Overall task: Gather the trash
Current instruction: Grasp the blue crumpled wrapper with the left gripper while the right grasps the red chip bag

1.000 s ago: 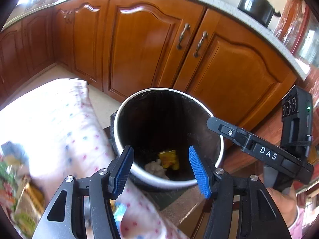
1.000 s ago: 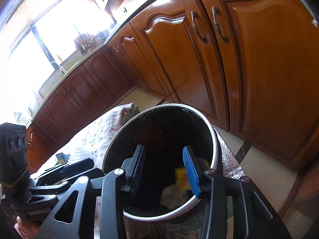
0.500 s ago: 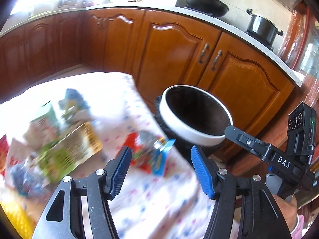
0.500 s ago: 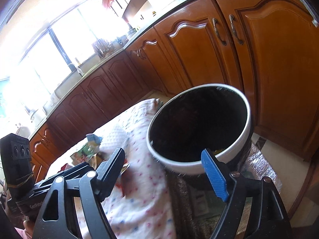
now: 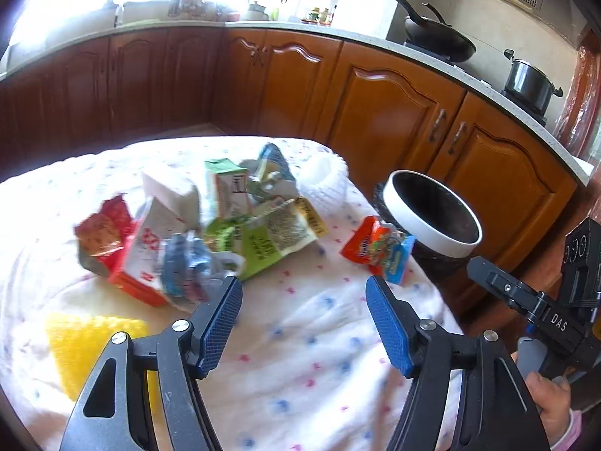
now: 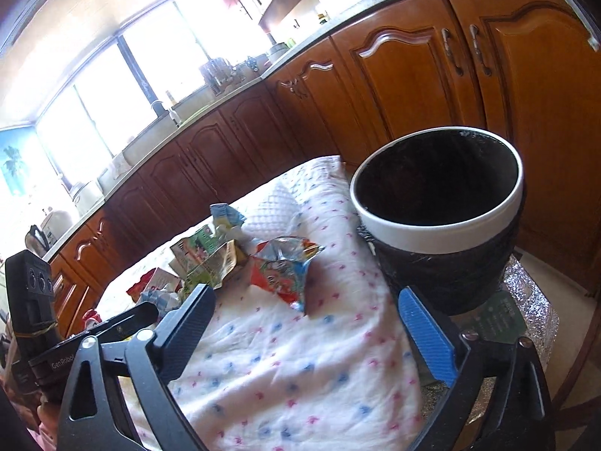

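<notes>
A black trash bin with a white rim (image 5: 432, 221) (image 6: 443, 225) stands at the table's right end. A pile of wrappers and cartons (image 5: 210, 225) lies on the dotted white cloth (image 5: 308, 357). A red and blue snack wrapper (image 5: 379, 250) (image 6: 285, 267) lies alone near the bin. My left gripper (image 5: 302, 319) is open and empty above the cloth, short of the pile. My right gripper (image 6: 308, 323) is open and empty above the cloth, left of the bin.
A yellow sponge-like piece (image 5: 86, 345) lies at the cloth's left. Wooden cabinets (image 5: 394, 112) run behind the table. A wok (image 5: 439, 37) and a pot (image 5: 529, 82) sit on the counter. The right gripper's body (image 5: 544, 319) shows at the left wrist view's right edge.
Both grippers have pulled back and away from above the bin toward the table. The right gripper's jaws have widened. The trash pile has come into view.
</notes>
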A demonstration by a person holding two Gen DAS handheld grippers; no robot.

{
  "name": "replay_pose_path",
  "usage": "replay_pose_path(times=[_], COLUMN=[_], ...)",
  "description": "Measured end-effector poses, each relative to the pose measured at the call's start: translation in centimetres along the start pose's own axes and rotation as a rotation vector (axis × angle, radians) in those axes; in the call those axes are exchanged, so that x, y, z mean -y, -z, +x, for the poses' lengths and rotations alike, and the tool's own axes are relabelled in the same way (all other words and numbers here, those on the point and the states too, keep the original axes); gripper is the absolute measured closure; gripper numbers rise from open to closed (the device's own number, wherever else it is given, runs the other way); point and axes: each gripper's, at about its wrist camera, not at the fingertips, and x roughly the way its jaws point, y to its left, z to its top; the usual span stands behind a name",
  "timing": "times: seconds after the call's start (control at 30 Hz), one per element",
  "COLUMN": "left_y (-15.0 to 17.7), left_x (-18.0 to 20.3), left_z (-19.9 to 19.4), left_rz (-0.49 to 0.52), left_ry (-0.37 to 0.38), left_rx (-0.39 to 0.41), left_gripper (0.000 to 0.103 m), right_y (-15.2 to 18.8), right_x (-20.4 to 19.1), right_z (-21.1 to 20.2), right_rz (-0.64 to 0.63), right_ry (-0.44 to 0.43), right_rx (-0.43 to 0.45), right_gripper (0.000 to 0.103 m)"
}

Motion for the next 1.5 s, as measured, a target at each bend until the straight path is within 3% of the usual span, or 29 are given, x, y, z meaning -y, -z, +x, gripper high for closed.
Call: replay_pose_path(times=[0.2,0.47,0.7,0.83,0.9,0.93,1.0,1.07,1.1,1.27,1.5], left_y=[0.8,-0.4,-1.8,-2.0,-2.0,-2.0,-2.1,-2.0,-2.0,-1.7,-1.5], left_x=[-2.0,-3.8,-3.9,-3.6,-3.5,-3.5,-3.5,-3.3,-3.3,-2.9,-2.7], left_z=[-1.6,-0.6,1.6,2.7,3.1,3.2,3.2,3.0,2.8,1.6,-0.7], left_rz=[-0.02,-0.034,0.001,0.026,0.042,0.05,0.063,0.076,0.079,0.093,0.079], left_ry=[-0.025,-0.027,-0.108,-0.136,-0.146,-0.149,-0.147,-0.148,-0.142,-0.11,-0.064], left_rx=[0.017,-0.022,-0.052,-0.068,-0.075,-0.079,-0.075,-0.062,-0.057,-0.034,0.001], left_gripper=[0.032,0.031,0.032,0.051,0.069,0.077,0.084,0.094,0.099,0.102,0.103], right_y=[0.5,0.2,-1.0,-1.4,-1.4,-1.4,-1.3,-1.2,-1.1,-1.0,-1.2], right_x=[-1.3,-1.2,-1.4,-1.5,-1.5,-1.5,-1.4,-1.3,-1.3,-1.8,-2.5], right_z=[1.2,3.3,6.0,8.0,8.8,9.1,9.7,10.0,9.9,8.9,6.3], right_rz=[-0.025,-0.001,-0.01,-0.021,-0.016,-0.013,-0.012,-0.01,-0.007,-0.032,-0.043], right_ry=[-0.005,0.003,-0.006,-0.012,-0.014,-0.012,-0.012,-0.012,-0.019,-0.034,-0.069], right_rx=[-0.041,-0.085,-0.126,-0.168,-0.178,-0.184,-0.196,-0.201,-0.199,-0.175,-0.136], right_gripper=[0.003,0.003,0.003,0.005,0.012,0.021,0.04,0.076,0.081,0.091,0.093])
